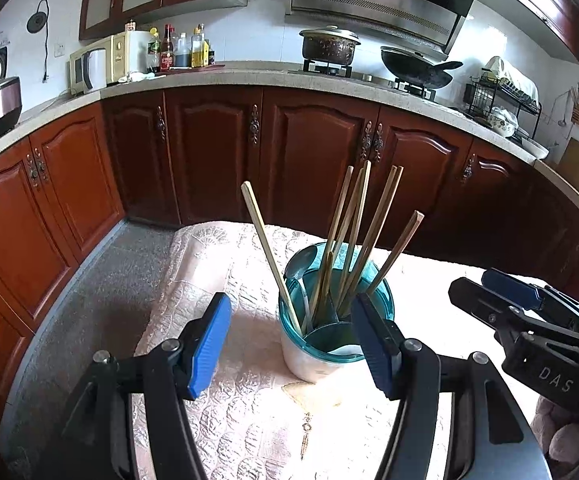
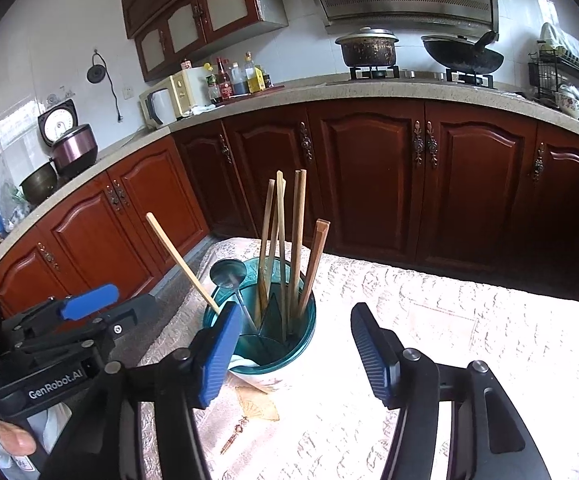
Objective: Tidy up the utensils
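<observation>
Your left tongs [image 1: 291, 344] and right tongs [image 2: 295, 354] both hung released — grasping nothing — beside the teal holder [image 1: 335, 320] of chopsticks [image 1: 353, 236] on the worktop [image 2: 469, 340], where a careless nudge could have toppled it.

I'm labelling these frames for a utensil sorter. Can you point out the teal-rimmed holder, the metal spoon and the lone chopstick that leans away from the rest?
Teal-rimmed white utensil holder [image 1: 313, 360]: left wrist view, white outer wall.
Metal spoon [image 2: 228, 271]: right wrist view, bowl.
Pale wooden chopstick leaning apart [image 1: 263, 236]: left wrist view, mid-shaft.
</observation>
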Tool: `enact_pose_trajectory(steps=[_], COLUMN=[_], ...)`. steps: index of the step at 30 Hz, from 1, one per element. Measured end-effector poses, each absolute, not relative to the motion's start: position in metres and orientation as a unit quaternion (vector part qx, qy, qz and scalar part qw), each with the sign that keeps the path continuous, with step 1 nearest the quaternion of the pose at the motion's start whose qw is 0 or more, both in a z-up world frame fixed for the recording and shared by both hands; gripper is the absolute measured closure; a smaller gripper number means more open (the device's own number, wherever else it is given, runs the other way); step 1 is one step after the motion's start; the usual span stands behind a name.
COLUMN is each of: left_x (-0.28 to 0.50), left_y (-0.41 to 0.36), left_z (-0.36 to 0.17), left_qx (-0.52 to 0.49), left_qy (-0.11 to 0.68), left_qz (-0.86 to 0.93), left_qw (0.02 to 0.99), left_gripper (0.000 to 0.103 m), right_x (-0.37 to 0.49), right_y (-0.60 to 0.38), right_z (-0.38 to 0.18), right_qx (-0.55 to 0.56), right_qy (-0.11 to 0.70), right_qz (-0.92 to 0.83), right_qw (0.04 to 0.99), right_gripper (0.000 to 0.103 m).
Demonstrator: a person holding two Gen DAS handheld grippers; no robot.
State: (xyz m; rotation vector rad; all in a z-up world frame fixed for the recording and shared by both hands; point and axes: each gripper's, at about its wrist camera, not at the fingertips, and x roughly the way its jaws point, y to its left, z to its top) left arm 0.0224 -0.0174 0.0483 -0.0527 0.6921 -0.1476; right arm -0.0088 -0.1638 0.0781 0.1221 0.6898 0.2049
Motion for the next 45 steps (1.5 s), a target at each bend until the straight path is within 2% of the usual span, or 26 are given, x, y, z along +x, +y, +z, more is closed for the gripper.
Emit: enact_pose_trajectory(steps=[18, 45], left_x=[0.0169, 0.0169], left_y=[-0.0172, -0.0172], left_z=[0.0492, 0.048], left_qx=[-0.013, -0.003], left_qy=[0.331, 0.327], left_qz=[-0.054, -0.04], left_qw=[0.942, 0.944], left_gripper=[0.04, 0.04], right_x=[-0.0122, -0.0113], right_y=[-0.1574, -0.1545], right_z=[0.0783, 0.074], right_qx=[0.045, 0.036], right_qy=[0.339, 0.345], right_qz=[0.092, 0.086], right_qw=[0.935, 0.934], right_gripper=[0.036, 0.035])
